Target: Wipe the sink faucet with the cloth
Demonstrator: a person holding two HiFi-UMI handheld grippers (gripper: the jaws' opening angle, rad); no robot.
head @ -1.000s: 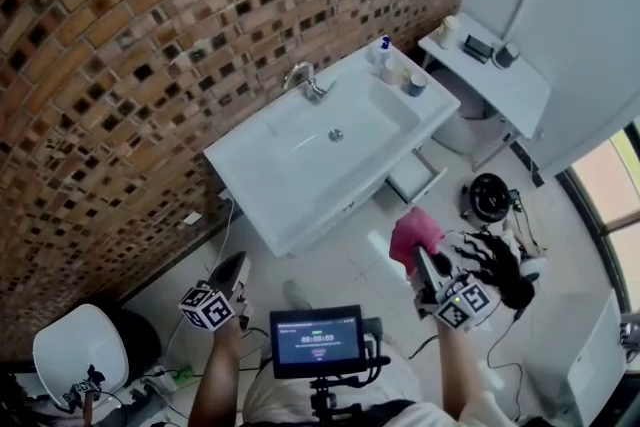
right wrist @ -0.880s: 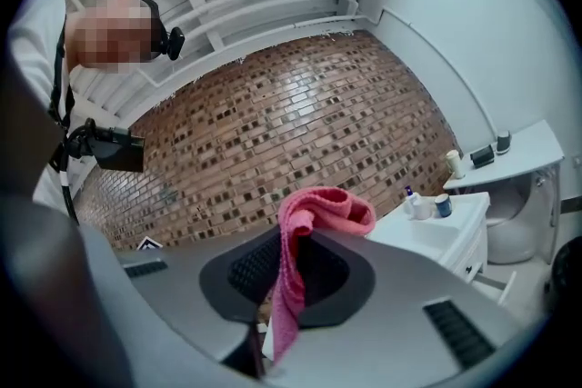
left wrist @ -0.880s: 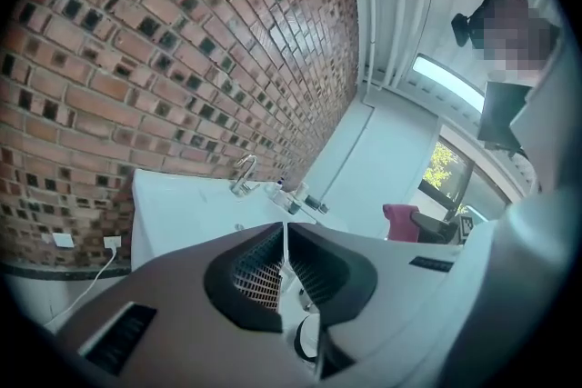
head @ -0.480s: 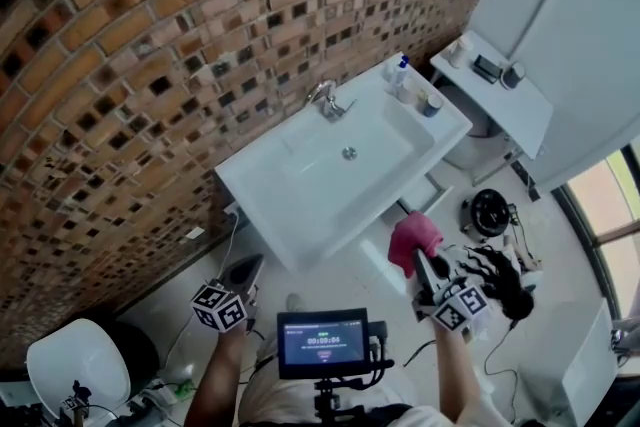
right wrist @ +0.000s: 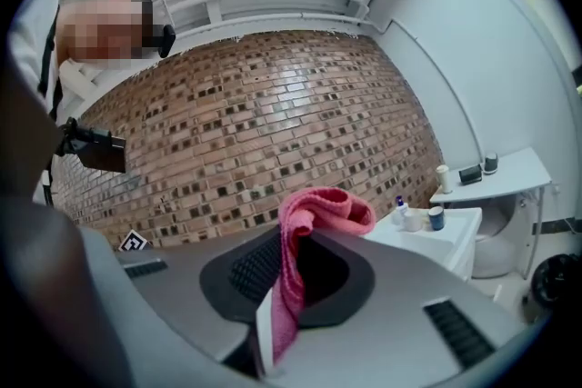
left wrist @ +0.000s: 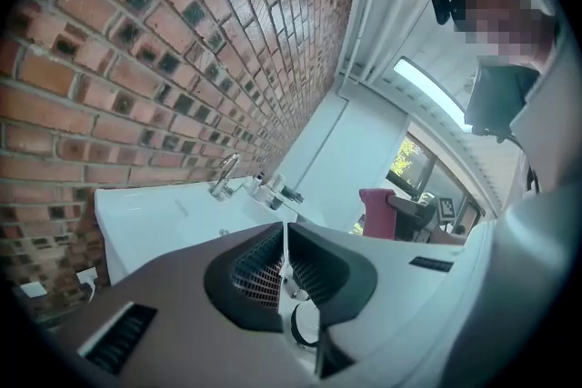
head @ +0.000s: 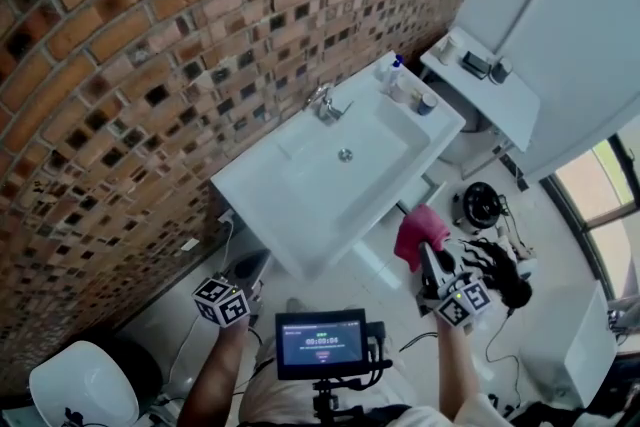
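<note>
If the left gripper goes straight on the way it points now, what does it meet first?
Probably the white sink: the left gripper, shut and empty, aims at its near side, with the faucet farther back. Depth is unclear.

A bunched pink cloth (head: 419,234) is held pinched in the right gripper (head: 429,262), well apart from the chrome faucet (head: 325,105) at the rear of the white sink (head: 258,187).

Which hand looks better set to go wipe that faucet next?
Right, I'd say: the right gripper is shut on the pink cloth, while the left gripper is shut with nothing in it. Neither has reached the faucet yet.
</note>
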